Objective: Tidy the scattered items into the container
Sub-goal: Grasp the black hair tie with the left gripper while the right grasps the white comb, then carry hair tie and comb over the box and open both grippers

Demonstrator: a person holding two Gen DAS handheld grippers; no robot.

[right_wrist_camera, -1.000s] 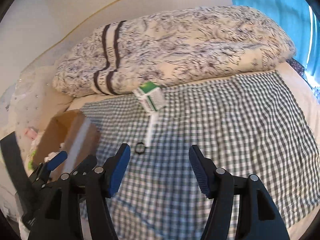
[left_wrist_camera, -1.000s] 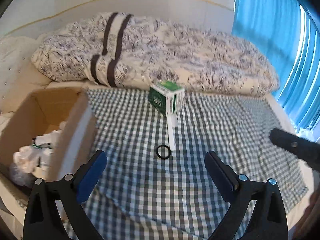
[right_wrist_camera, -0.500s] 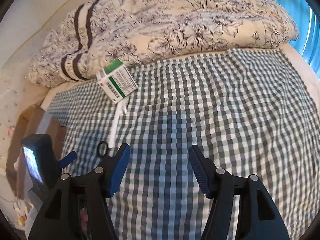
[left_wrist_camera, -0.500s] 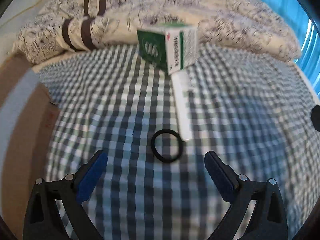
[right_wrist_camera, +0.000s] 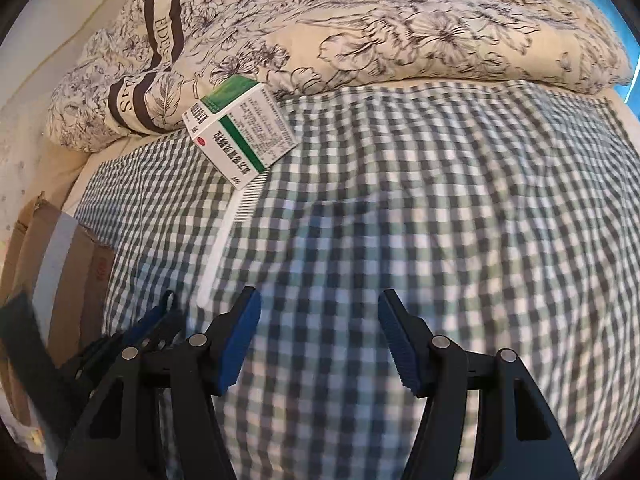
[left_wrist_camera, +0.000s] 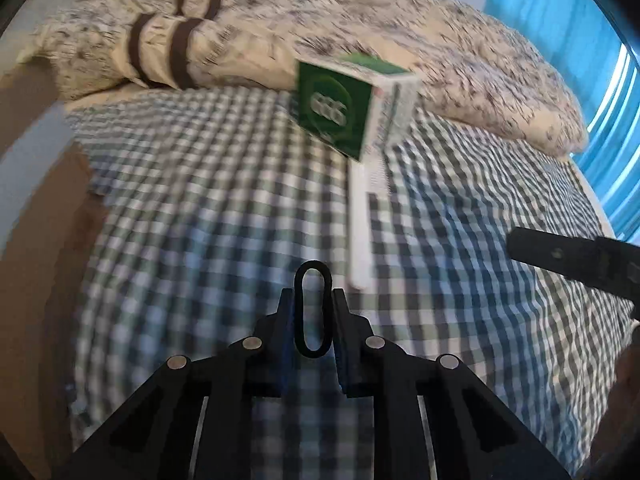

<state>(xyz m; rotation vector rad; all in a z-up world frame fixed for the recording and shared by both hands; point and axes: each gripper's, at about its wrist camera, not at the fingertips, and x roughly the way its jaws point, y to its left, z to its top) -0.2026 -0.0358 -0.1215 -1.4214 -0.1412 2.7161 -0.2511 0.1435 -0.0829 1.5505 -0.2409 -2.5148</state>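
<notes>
— So what did the left gripper (left_wrist_camera: pixel 313 312) hold?
— Its jaws pinched the black hair tie (left_wrist_camera: pixel 313 309), lower centre; the right gripper (right_wrist_camera: pixel 319 330) gaped empty.
— The container?
— Cardboard box (right_wrist_camera: pixel 60 264) at left edge, contents unseen. Comb (right_wrist_camera: pixel 224 240) and medicine box (right_wrist_camera: pixel 240 136) lay upper left; checked cloth (right_wrist_camera: pixel 440 220) bare rightward.
</notes>
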